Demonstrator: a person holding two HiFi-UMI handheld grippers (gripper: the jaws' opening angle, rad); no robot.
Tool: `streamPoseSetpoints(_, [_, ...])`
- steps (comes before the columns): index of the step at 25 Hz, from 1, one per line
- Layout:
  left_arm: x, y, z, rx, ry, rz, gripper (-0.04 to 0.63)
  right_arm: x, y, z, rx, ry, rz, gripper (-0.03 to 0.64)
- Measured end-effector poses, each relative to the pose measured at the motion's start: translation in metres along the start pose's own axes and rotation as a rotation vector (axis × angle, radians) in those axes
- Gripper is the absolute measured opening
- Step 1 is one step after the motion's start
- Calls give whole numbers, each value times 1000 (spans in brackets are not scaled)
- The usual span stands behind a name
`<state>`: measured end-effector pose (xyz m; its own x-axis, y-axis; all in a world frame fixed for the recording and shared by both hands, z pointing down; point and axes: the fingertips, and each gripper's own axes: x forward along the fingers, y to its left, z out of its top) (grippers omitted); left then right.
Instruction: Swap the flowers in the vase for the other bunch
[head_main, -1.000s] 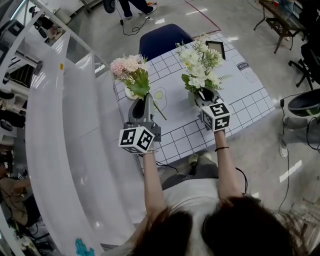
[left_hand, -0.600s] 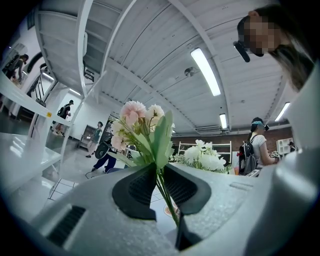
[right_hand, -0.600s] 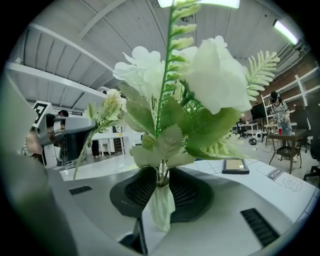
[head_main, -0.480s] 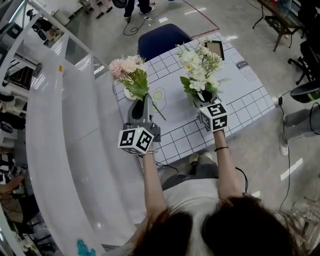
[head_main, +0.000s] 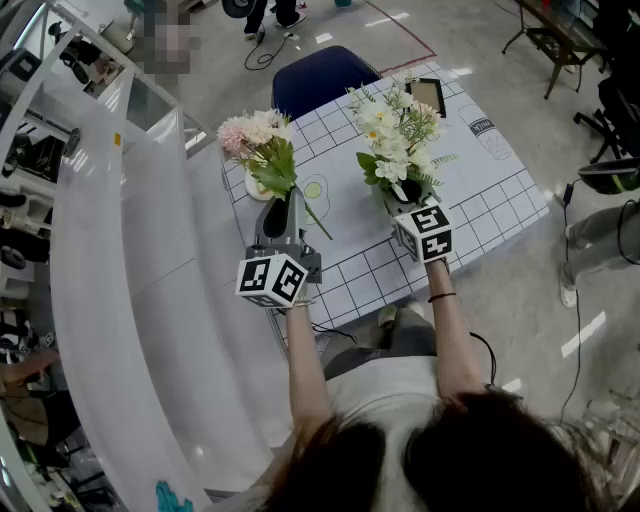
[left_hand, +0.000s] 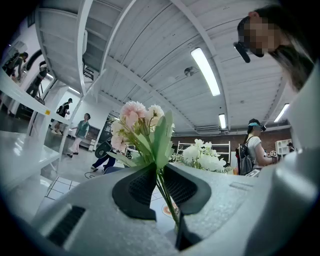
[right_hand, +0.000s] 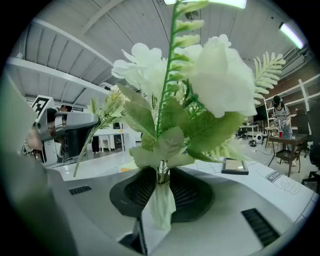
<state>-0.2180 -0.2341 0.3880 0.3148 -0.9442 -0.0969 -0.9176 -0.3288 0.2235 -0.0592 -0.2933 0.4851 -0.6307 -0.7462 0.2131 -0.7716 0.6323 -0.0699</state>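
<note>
Pink bunch (left_hand: 137, 125) pinched in left gripper (left_hand: 157, 175), white bunch (right_hand: 200, 80) in right gripper (right_hand: 161, 187); stems seem light, bendy; grip low.

The 2 bunches stand upright, side by side and well apart, above the gridded surface (head_main: 480, 190). The pink bunch (head_main: 258, 138) has pale pink and cream blooms over long green leaves, and its thin green stems are pinched between the left tongs (left_hand: 159, 182). The white bunch (right_hand: 200, 85) has white blooms with fern fronds, and its pale-wrapped stems are clamped in the right tongs (right_hand: 160, 192). A small white vase (head_main: 256, 187) sits on the surface, mostly hidden behind the pink bunch's leaves.
</note>
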Motion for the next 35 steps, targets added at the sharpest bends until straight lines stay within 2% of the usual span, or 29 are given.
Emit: streamPoseSetpoints(35, [1, -2, -1, -15, -7, -29, 54, -4, -1, -3, 16, -7, -27, 97])
